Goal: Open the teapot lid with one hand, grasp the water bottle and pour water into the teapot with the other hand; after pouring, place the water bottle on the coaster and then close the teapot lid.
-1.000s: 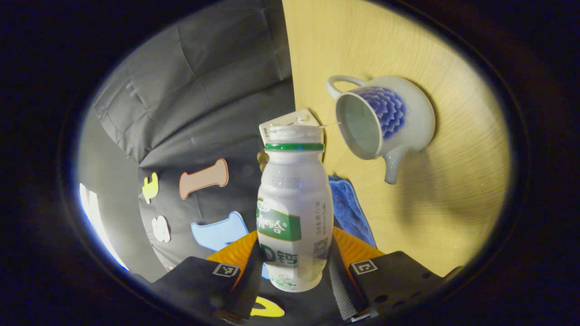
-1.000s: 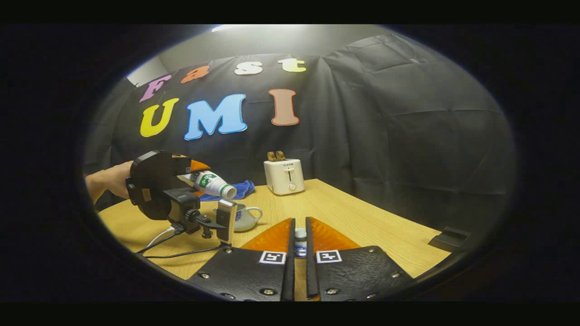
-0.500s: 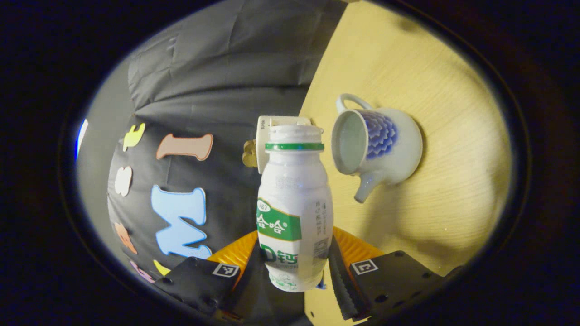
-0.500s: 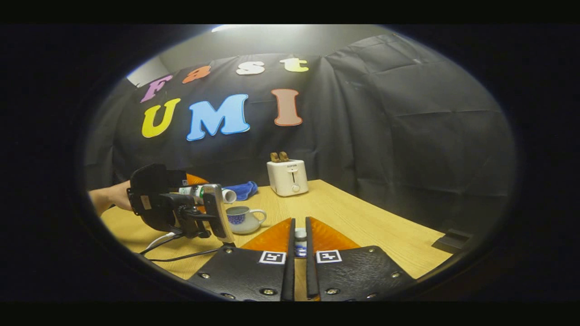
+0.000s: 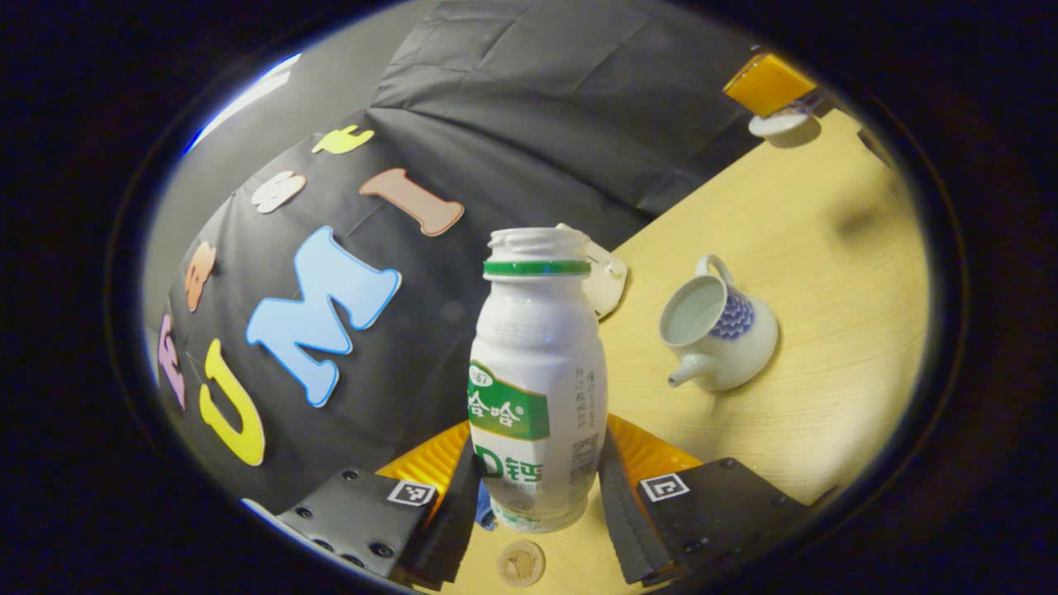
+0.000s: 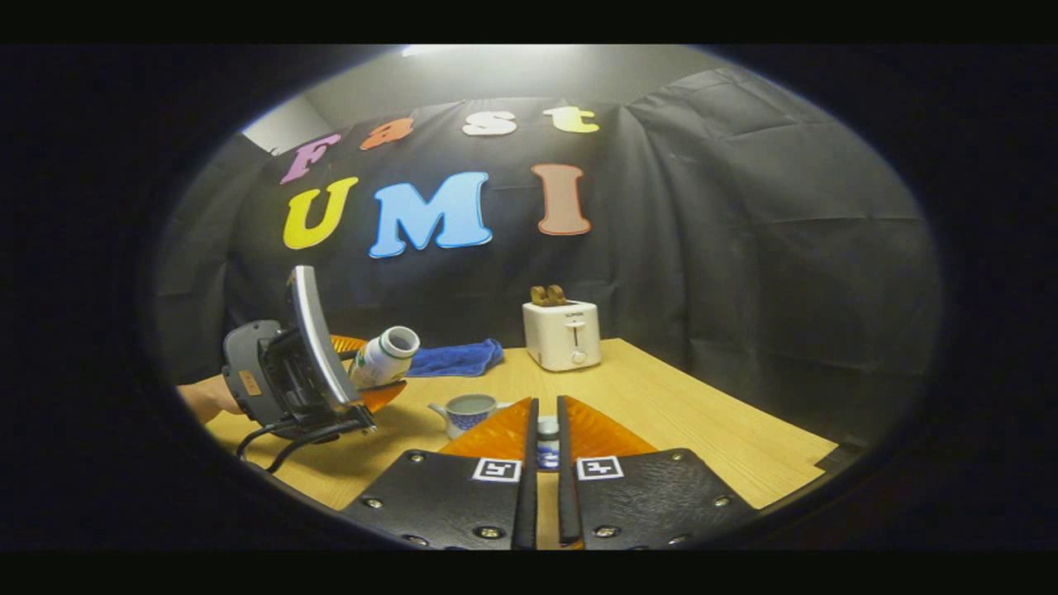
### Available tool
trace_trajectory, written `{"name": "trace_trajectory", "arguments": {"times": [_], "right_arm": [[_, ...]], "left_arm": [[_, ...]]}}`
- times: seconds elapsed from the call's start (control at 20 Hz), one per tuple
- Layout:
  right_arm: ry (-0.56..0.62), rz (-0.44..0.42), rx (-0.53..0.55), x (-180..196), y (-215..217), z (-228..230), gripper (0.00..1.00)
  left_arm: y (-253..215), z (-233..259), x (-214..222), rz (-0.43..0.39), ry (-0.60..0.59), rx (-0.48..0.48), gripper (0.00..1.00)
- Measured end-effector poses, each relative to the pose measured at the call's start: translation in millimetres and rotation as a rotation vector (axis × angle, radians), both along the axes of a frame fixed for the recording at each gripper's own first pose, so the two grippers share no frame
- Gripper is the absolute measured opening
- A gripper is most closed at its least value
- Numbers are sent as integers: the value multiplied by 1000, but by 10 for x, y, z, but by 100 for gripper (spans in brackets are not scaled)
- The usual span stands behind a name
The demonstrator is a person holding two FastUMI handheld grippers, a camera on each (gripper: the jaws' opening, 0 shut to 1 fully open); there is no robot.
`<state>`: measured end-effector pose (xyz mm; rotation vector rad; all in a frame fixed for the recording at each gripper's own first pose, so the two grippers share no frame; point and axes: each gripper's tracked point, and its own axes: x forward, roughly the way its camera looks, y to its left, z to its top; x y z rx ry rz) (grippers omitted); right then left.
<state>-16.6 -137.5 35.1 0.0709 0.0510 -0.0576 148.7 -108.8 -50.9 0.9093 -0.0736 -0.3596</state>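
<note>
The water bottle (image 5: 537,380), a white plastic bottle with a green neck ring and a green-and-white label, is clamped between both fingers of the left gripper (image 5: 537,504); its cap is off and the mouth is seen open in the right gripper view, where the bottle (image 6: 382,357) is tilted above the desk (image 6: 661,413). What it holds cannot be told. The label's characters are too distorted to be read reliably. The teapot (image 5: 723,330), a rounded glazed ceramic pot with a blue scale pattern, a short spout and a loop handle, stands lidless near the middle of the light wood-grain desk, apart from the bottle; its pale interior appears to hold liquid, though this is uncertain. A small round disc, possibly the coaster (image 5: 521,563), is seen on the desk just below the bottle. The right gripper (image 6: 546,496) has its jaws nearly together on a small knobbed piece, apparently the teapot lid (image 6: 547,438). A white toaster (image 6: 564,333) and a folded blue cloth (image 6: 455,359) lie at the desk's far edge.
</note>
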Motion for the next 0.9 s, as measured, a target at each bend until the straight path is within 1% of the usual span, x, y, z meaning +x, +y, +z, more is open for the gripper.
{"name": "trace_trajectory", "arguments": {"times": [0.15, 0.25, 0.4, 0.45, 0.5, 0.55, 0.6, 0.65, 0.7, 0.8, 0.85, 0.9], "right_arm": [[7, 51, -24, 216, 187, 29, 10], [4, 75, -35, 361, 294, 62, 10], [6, 97, -43, 603, 419, 82, 10], [7, 102, -42, 685, 458, 82, 10], [8, 106, -46, 769, 498, 82, 11], [4, 109, -56, 850, 543, 94, 11], [7, 113, -70, 932, 582, 88, 10], [15, 119, -83, 1012, 633, 68, 10], [27, 116, -102, 1096, 654, 20, 10], [58, 109, -123, 1220, 674, -85, 10], [70, 112, -122, 1260, 692, -128, 11], [78, 111, -118, 1293, 706, -165, 11]], "left_arm": [[165, 87, 76, 26, 30, -170, 82], [252, 251, 75, 41, -24, -295, 82], [399, 392, -1, 40, -36, -470, 75], [450, 417, -41, 36, -19, -533, 82], [499, 460, -81, 22, 4, -594, 82], [571, 484, -122, 27, 15, -645, 82], [657, 491, -116, 36, 29, -678, 82], [721, 493, -106, 47, 35, -710, 75], [777, 493, -109, 59, 41, -740, 82], [906, 493, -88, 82, 55, -797, 82], [991, 497, -78, 98, 60, -815, 67], [1116, 514, -94, 115, 59, -833, 75]]}}
